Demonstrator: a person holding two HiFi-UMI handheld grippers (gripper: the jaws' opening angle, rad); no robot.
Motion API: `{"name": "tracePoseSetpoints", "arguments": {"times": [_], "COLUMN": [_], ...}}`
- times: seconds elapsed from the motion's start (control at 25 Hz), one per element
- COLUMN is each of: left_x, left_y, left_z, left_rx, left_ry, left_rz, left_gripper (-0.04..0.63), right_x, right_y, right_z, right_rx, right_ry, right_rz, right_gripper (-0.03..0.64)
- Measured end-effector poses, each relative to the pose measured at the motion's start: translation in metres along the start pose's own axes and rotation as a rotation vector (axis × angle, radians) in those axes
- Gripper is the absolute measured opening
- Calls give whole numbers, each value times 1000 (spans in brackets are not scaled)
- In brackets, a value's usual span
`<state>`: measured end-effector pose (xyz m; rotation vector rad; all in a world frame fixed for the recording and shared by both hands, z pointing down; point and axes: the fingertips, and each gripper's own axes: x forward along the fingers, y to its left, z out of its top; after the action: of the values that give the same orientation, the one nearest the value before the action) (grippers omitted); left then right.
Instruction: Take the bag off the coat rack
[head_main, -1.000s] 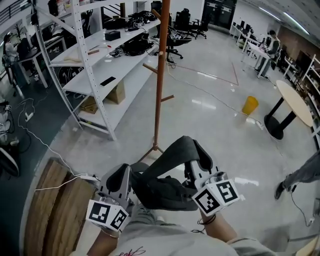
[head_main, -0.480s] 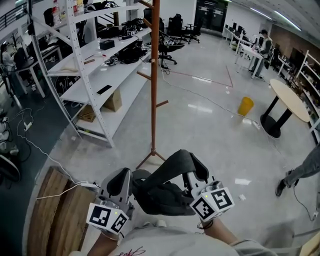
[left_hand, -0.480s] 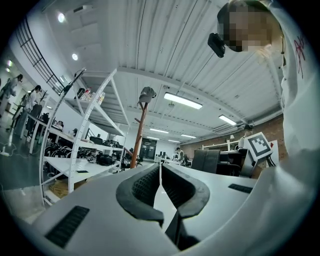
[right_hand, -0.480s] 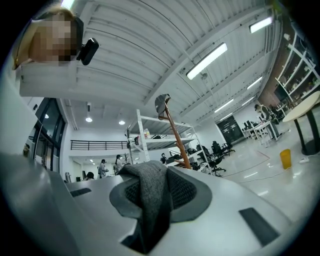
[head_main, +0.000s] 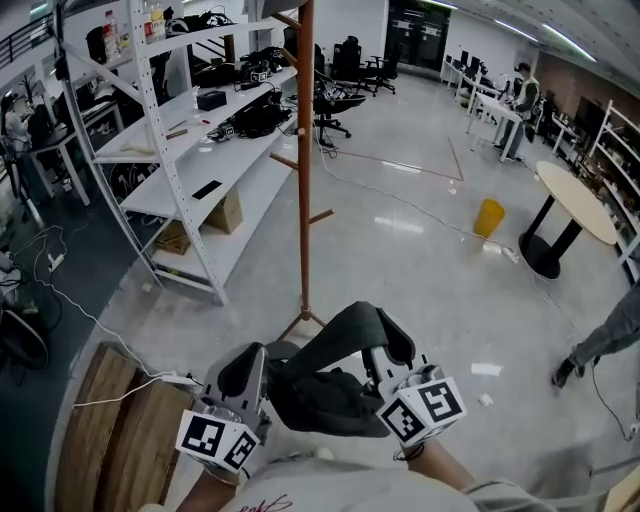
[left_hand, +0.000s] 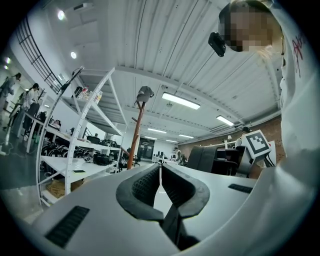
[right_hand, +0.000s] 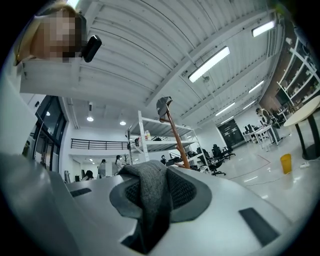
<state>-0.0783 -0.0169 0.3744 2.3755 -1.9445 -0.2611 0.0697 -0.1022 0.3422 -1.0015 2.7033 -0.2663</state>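
The dark grey bag (head_main: 325, 392) hangs low in front of my body, off the brown coat rack (head_main: 305, 160), whose pole stands a step further ahead. My right gripper (head_main: 386, 352) is shut on the bag's grey strap (right_hand: 150, 190), which fills the space between its pads. The strap arches up in a loop (head_main: 350, 330) between the two grippers. My left gripper (head_main: 243, 365) sits at the bag's left side with its jaws shut (left_hand: 160, 175) and nothing between them. A cap (left_hand: 145, 93) sits on top of the coat rack (right_hand: 176, 137).
White shelving (head_main: 180, 150) with gear runs along the left. A wooden surface (head_main: 100, 420) lies at the lower left, with cables on the floor beside it. A yellow bin (head_main: 488, 214) and a round table (head_main: 575, 200) stand to the right, near a person's leg (head_main: 600, 345).
The coat rack's pole has shifted slightly left and away in the head view. Both grippers and the bag keep about the same place near my body, the strap still held.
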Motion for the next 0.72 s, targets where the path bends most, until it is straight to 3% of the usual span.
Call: {"name": "tracePoseSetpoints", "arguments": {"times": [0.72], "left_x": [12], "left_y": [12], "left_z": [3], "left_rx": [-9], "left_ry": [-27], "left_rz": [42], "left_gripper": [28], "right_x": [20], "right_y": [-1], "right_z": [15], "right_rx": [-55], "right_ry": [-19], "right_rz": [26], "right_gripper": [78]}}
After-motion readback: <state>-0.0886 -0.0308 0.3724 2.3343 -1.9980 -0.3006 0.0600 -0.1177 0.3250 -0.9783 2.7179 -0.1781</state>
